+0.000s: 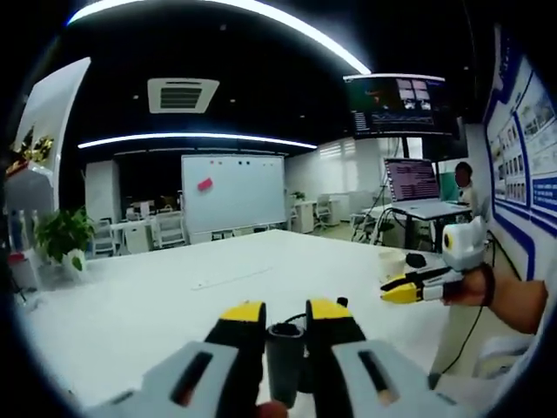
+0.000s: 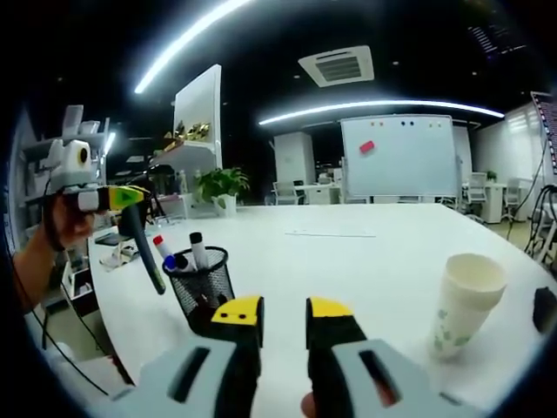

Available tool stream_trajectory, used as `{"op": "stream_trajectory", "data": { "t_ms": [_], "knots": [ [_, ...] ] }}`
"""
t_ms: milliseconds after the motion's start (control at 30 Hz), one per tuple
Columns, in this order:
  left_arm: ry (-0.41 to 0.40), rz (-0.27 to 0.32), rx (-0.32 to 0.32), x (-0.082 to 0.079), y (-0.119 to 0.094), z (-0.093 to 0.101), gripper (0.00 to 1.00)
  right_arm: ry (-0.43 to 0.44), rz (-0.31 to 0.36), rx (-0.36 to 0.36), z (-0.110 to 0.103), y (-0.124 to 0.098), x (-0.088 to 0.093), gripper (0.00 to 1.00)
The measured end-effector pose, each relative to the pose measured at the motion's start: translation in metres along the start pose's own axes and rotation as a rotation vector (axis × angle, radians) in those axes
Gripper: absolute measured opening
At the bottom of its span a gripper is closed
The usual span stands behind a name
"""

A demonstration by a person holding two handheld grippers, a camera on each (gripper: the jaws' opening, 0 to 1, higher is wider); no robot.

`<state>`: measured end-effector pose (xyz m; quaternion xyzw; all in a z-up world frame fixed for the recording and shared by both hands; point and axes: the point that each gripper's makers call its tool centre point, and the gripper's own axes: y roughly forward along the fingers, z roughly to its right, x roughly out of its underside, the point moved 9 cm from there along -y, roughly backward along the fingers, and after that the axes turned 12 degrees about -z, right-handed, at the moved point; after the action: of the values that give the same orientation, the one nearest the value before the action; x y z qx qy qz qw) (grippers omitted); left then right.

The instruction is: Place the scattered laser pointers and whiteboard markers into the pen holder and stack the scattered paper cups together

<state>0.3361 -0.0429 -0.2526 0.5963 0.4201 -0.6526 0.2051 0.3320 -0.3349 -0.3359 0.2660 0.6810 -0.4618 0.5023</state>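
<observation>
My left gripper (image 1: 285,313) is shut on a dark laser pointer (image 1: 285,359), which stands between its yellow-tipped jaws. In the right gripper view that left gripper (image 2: 127,199) is up at the left in a hand. The laser pointer (image 2: 146,251) hangs slanting down from it, its lower end just left of the black mesh pen holder (image 2: 202,293). Red-, blue- and black-capped markers (image 2: 197,248) stand in the holder. My right gripper (image 2: 285,313) is open with nothing between its jaws, just right of the holder. It also shows as the right gripper (image 1: 402,292). A paper cup stack (image 2: 466,306) stands at the right.
The white table (image 2: 365,261) reaches back to a whiteboard (image 2: 399,155). A potted plant (image 2: 222,185) and shelves are at its far left. A small dark object (image 2: 545,310) lies at the right edge. A laptop (image 1: 412,183) and a person (image 1: 464,181) are at the far right.
</observation>
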Motion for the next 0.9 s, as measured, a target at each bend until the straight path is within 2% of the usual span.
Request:
{"op": "stream_trajectory", "data": {
  "t_ms": [467,667,867,900],
  "knots": [
    [0.022,-0.037,-0.015,-0.014,0.004,-0.008,0.18,0.003,0.001,-0.012,-0.002,0.001,0.002,0.20],
    [0.037,0.000,0.008,-0.025,0.002,-0.007,0.18,0.009,0.000,-0.008,-0.001,0.001,0.003,0.20],
    [0.016,0.024,0.031,-0.035,0.001,-0.009,0.18,0.006,0.000,-0.007,-0.001,0.000,0.002,0.20],
    [-0.005,0.037,0.062,-0.037,0.000,-0.007,0.18,0.012,0.005,-0.006,-0.001,0.000,0.001,0.20]
  ]
}}
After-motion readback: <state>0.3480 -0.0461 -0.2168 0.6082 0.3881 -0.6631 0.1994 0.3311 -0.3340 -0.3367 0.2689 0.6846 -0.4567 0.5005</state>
